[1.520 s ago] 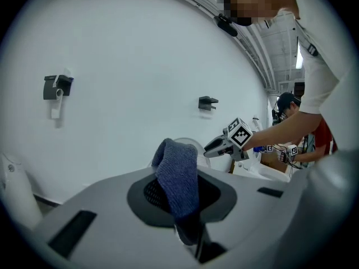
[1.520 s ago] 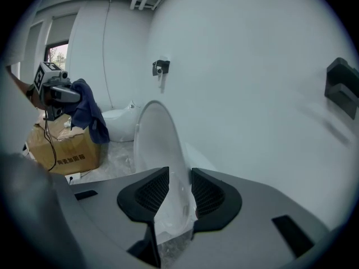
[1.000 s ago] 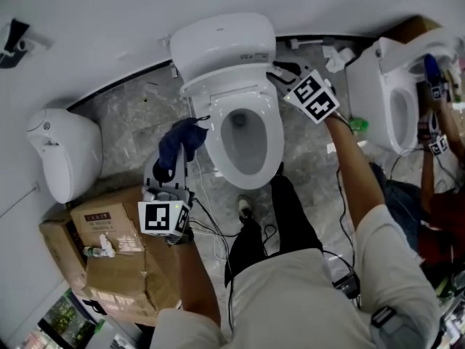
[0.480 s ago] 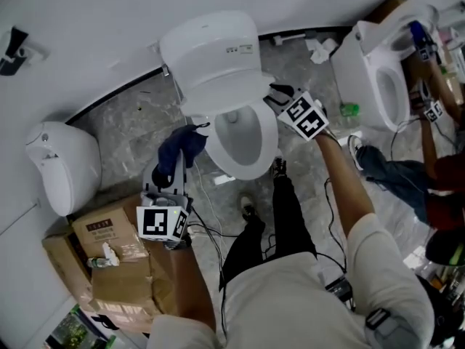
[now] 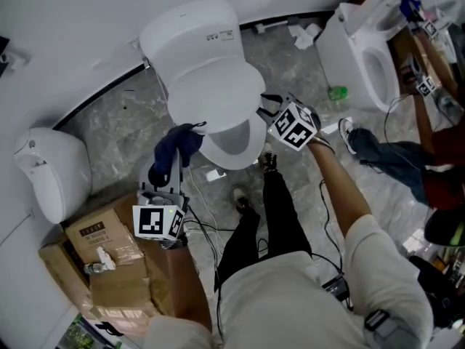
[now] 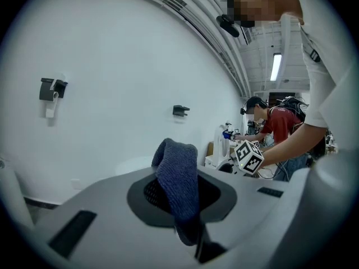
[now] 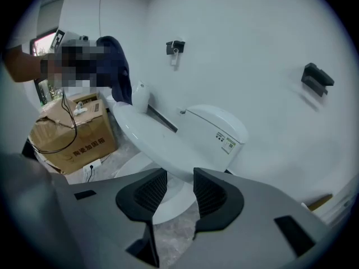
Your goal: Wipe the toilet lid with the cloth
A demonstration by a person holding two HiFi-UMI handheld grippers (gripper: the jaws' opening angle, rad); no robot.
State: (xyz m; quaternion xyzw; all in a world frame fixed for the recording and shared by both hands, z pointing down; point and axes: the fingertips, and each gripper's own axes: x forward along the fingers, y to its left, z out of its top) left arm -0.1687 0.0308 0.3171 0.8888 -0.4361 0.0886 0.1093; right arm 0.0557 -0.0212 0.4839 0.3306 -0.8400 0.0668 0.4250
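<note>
The toilet lid (image 5: 211,97) is standing half lowered, slanting forward over the bowl (image 5: 234,150), whose front is showing past the lid's front edge. The lid's long axis is running from the tank (image 5: 190,31) toward the person. The cloth (image 5: 178,145) is hanging on the lid's left side, just beside the bowl's front corner and apart from the lid. The left gripper (image 5: 168,174) is pinching it between pressed pads, so the fabric is bulging up past the fingertips. This hand is the one the wipe depends on: it is lying to the lid's left and needs to travel rightward and onto the top surface. The right gripper (image 5: 270,107) is sitting at the lid's right edge, angled down. Its jaws have just been opening and are standing spread. The lid's rim is showing beyond the gap rather than being pressed by the pads, so it looks released. I cannot tell whether the lid is resting on anything, since its hinge and underside are hidden. The left gripper view is catching only a pale hump of the toilet behind the cloth.
</note>
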